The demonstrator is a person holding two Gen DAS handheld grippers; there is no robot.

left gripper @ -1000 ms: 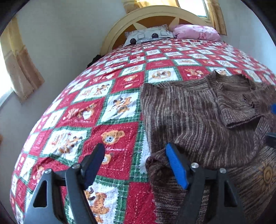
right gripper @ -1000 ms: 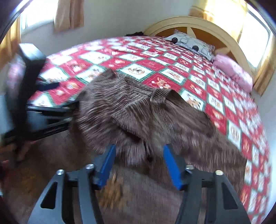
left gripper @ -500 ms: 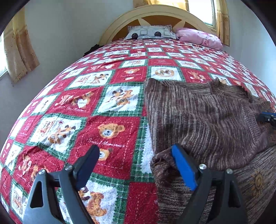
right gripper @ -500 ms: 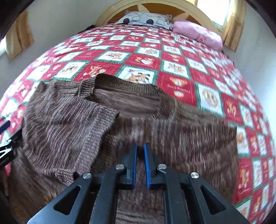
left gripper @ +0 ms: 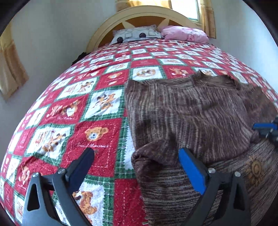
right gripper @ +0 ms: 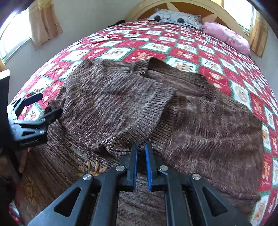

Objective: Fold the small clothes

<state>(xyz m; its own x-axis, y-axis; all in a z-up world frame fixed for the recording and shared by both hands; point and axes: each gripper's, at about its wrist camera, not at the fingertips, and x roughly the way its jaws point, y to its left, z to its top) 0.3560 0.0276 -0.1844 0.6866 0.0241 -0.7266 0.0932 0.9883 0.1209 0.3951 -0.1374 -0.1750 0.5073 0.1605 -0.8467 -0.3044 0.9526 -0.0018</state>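
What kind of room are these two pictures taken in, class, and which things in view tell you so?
Most likely a bedroom. A red, white and green teddy-bear patchwork quilt covers a bed with an arched cream wooden headboard, and a grey patterned pillow and a pink pillow lie at its head.

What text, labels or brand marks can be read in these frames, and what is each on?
"Sweet Memories": my best reading of the blurred stitched script under the teddy bear on a red square of the quilt.
White lettering on the body of the left gripper, in the right wrist view: too small and blurred to read.
Brown sweater: no text seen.
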